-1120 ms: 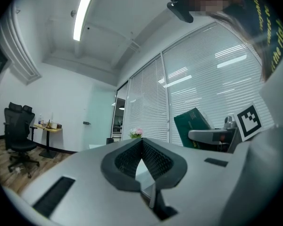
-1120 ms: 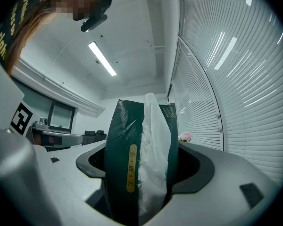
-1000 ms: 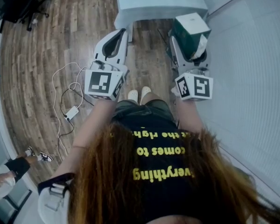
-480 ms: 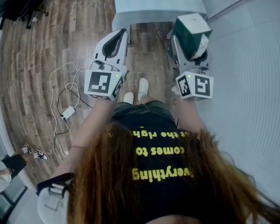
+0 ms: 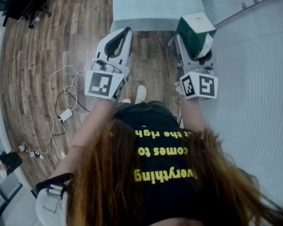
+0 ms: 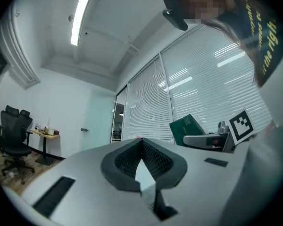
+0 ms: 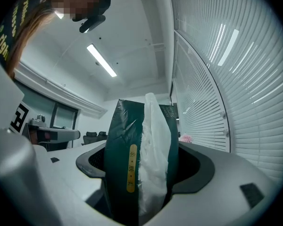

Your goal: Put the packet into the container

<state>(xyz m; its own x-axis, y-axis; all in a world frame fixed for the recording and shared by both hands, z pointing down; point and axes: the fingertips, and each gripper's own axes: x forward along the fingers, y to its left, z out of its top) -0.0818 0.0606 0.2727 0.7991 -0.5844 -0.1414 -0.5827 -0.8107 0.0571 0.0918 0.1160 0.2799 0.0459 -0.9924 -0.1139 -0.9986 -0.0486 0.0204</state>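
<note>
My right gripper (image 5: 192,55) pinches the green packet (image 7: 132,145) between its fingers (image 7: 200,167), short of the desk (image 5: 153,6); the left gripper (image 6: 142,160) has its fingers pressed together, empty. No container shows; the soft pack could, I think, slide out mid-carry.

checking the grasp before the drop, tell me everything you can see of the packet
The packet is dark green, crinkled soft plastic by its look, with a yellow printed strip and white tissue bulging from a slit. It stands upright, clamped between the jaws of the right claw, held in the air.
</note>
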